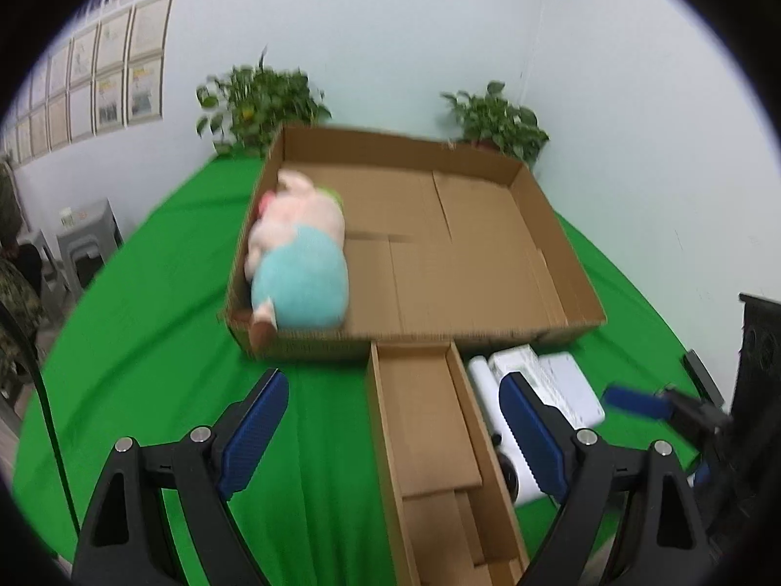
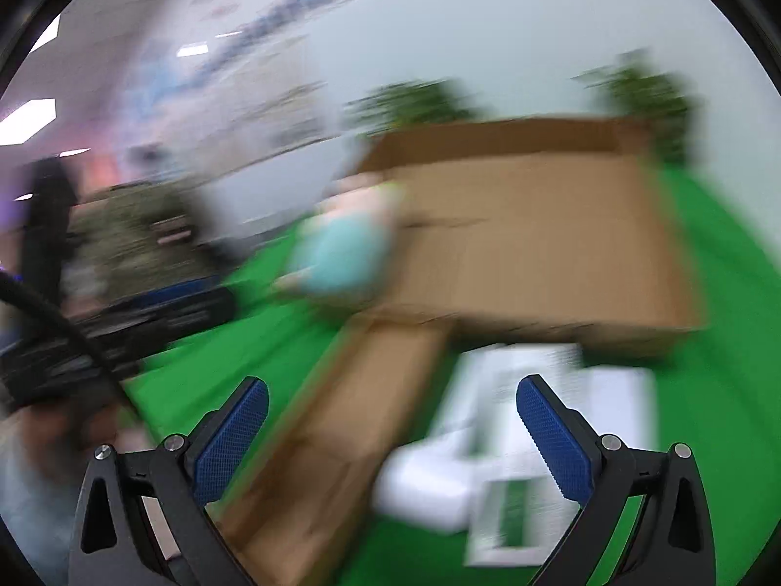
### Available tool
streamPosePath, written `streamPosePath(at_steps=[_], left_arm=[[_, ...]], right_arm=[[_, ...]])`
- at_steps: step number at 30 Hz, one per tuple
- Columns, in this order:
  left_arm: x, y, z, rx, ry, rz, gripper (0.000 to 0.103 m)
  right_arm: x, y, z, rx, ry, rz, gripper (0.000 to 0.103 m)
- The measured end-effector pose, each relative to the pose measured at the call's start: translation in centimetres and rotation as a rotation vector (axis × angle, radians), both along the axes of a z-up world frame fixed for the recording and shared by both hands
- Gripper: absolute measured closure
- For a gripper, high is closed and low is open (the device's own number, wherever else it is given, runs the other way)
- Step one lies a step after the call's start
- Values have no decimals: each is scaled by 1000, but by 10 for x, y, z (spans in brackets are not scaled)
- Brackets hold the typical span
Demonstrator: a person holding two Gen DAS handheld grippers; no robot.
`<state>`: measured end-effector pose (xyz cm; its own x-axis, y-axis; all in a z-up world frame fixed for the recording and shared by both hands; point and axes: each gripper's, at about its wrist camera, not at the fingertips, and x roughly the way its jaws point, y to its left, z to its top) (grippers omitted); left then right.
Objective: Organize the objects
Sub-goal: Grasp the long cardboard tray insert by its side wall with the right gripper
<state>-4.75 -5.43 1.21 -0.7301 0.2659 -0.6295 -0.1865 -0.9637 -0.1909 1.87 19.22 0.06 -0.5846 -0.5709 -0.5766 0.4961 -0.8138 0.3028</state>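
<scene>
A plush pig (image 1: 300, 254) in a teal outfit lies on its side in the left part of a large, shallow cardboard box (image 1: 488, 254). A narrow cardboard box (image 1: 424, 420) stands open in front of it. White boxes and a white device (image 1: 561, 381) lie just right of the narrow box. My left gripper (image 1: 394, 378) hovers open over the narrow box and holds nothing. The right wrist view is blurred. There my right gripper (image 2: 393, 383) is open and holds nothing, above the narrow box (image 2: 351, 420) and the white items (image 2: 488, 439). The plush pig (image 2: 344, 249) shows beyond.
A green cloth (image 1: 156, 342) covers the table. Two potted plants (image 1: 263, 102) (image 1: 498, 122) stand against the wall behind the large box. Grey stools (image 1: 88, 244) and a person in camouflage (image 1: 14, 303) are at the left. A black object (image 1: 761, 342) stands at the right edge.
</scene>
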Motion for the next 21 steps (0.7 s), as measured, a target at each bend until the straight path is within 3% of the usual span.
streamPosePath(at_steps=[2, 6, 10, 12, 15, 18, 20, 21], left_arm=[[-1, -3, -16, 13, -48, -18, 16], [1, -2, -46, 41, -133, -62, 19], [6, 3, -71, 56, -210, -86, 19], [7, 3, -79, 65, -230, -79, 22], [7, 2, -88, 68, -261, -67, 31], [9, 0, -94, 84, -284, -64, 43], [12, 3, -99, 70, -296, -70, 58], [13, 5, -101, 59, -307, -78, 63]], right_arm=[[12, -10, -8, -47, -36, 143, 1], [20, -32, -33, -43, -113, 271, 1], [4, -40, -65, -7, -232, 210, 16], [-1, -42, -74, 65, -234, 156, 37], [2, -46, -80, 156, -212, 96, 47], [8, -54, -88, 245, -209, 64, 52], [10, -54, -90, 238, -214, 45, 54], [11, -54, -89, 249, -206, 37, 59]])
